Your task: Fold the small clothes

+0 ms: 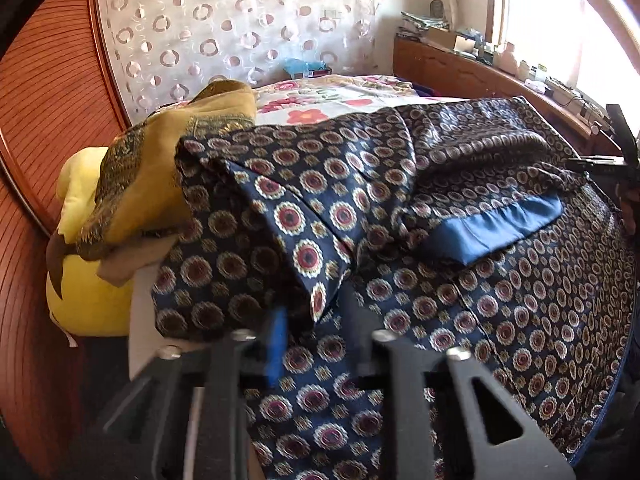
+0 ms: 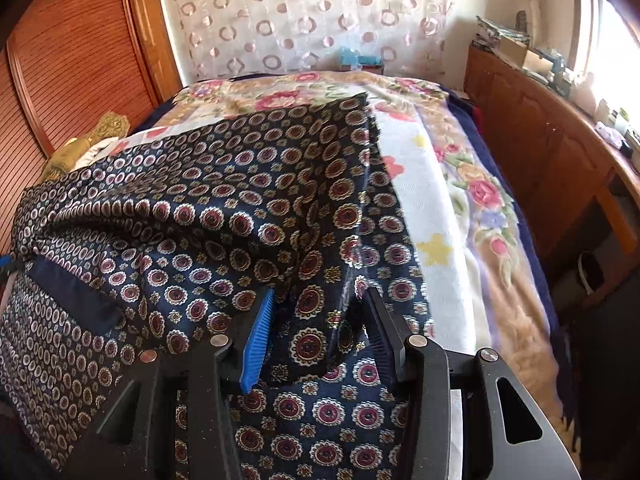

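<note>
Closest to the lens in the left wrist view, bottom centre: left gripper, black and blurred, jaws drawn close together, pinching a hanging corner of the navy patterned cloth; one blue pad showing on the left side of that corner.

Spread over most of the frame's middle and right: same cloth, dark blue with red and cream medallions; a folded-over flap lifted at centre left; a plain blue band lying at right of centre.

At left of frame, touching the cloth's edge: mustard fabric heaped over a yellow cushion; behind them, a slatted wooden door.

Bottom centre of the right wrist view: right gripper, jaws about half apart, closed on a thick raised fold of the cloth, the fabric meeting both tips; ribbed blue pad at left, dark pad at right.

Running up from those jaws toward upper centre: the fold's edge, raised off the floral bedspread; the rest of the cloth draped across the left half of the frame.

Along the right edge: wooden cabinet; at top centre, a sheer curtain with ring shapes.
</note>
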{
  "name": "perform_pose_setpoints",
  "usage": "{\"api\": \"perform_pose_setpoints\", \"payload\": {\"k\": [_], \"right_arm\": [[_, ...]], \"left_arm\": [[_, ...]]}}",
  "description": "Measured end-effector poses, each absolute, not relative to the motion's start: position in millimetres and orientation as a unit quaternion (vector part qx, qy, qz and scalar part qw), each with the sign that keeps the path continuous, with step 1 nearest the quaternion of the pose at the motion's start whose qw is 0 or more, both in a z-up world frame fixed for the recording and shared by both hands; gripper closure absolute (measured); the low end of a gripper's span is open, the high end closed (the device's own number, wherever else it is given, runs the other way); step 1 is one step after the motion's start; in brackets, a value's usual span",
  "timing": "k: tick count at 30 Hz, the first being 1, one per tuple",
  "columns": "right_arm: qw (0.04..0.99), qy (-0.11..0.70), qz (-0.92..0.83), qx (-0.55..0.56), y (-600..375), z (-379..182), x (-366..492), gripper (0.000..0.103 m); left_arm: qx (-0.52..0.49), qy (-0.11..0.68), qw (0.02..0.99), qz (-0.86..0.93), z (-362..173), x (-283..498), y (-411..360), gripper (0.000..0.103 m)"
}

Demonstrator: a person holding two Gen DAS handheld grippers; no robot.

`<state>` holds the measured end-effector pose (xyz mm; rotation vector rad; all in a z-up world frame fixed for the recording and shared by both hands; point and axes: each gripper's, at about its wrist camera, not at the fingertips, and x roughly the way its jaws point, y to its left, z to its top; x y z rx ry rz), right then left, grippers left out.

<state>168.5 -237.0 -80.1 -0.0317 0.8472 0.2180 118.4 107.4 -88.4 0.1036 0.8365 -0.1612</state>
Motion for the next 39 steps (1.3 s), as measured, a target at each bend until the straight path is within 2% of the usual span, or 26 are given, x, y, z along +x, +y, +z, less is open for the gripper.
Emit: {"api": "perform_pose_setpoints", "payload": {"k": [1, 2, 4, 6, 8, 15, 21, 27, 31, 39], "right_arm": [[0.904, 0.411, 0.111, -0.018, -235.2, -80.6, 169.4, 0.057], [0.904, 0.411, 0.115, -0.022, -233.3, -80.8, 170.6, 0.057], [0.904, 0.407, 0.125, -0.030, -230.1, -80.9, 172.3, 0.069], [0.904, 0.406, 0.129, -0.038, -226.9, -81.8, 174.4, 0.098], [0.907, 0.397, 0.133, -0.045, -226.2, -78.7, 173.2, 0.101], [0.927, 0.343, 0.144, -0.043, -251.2, -38.8, 146.8, 0.102], [0.933, 0.330, 0.139, -0.033, -287.0, -16.1, 121.2, 0.102], [0.924, 0.361, 0.125, -0.038, -283.0, -42.1, 132.8, 0.102], [0.919, 0.372, 0.125, -0.034, -271.6, -50.5, 149.3, 0.102], [0.915, 0.383, 0.120, -0.030, -262.0, -53.1, 169.7, 0.102]], "left_arm": [[0.042, 0.401, 0.911, -0.083, -83.7, 119.8, 110.3, 0.097], [0.035, 0.399, 0.912, -0.087, -79.9, 121.2, 112.0, 0.099], [0.018, 0.387, 0.917, -0.097, -63.1, 123.5, 117.2, 0.100], [0.003, 0.376, 0.920, -0.107, -46.4, 125.3, 122.6, 0.100], [-0.017, 0.364, 0.923, -0.125, -22.1, 128.3, 128.1, 0.100], [-0.027, 0.360, 0.925, -0.116, 17.7, 155.0, 141.6, 0.100], [-0.047, 0.393, 0.913, -0.104, 0.7, 167.3, 158.9, 0.100], [-0.040, 0.430, 0.896, -0.101, -47.1, 167.4, 162.2, 0.085], [-0.022, 0.430, 0.898, -0.089, -59.1, 145.7, 163.0, 0.078], [-0.016, 0.413, 0.907, -0.084, -67.8, 101.9, 161.6, 0.074]]}}
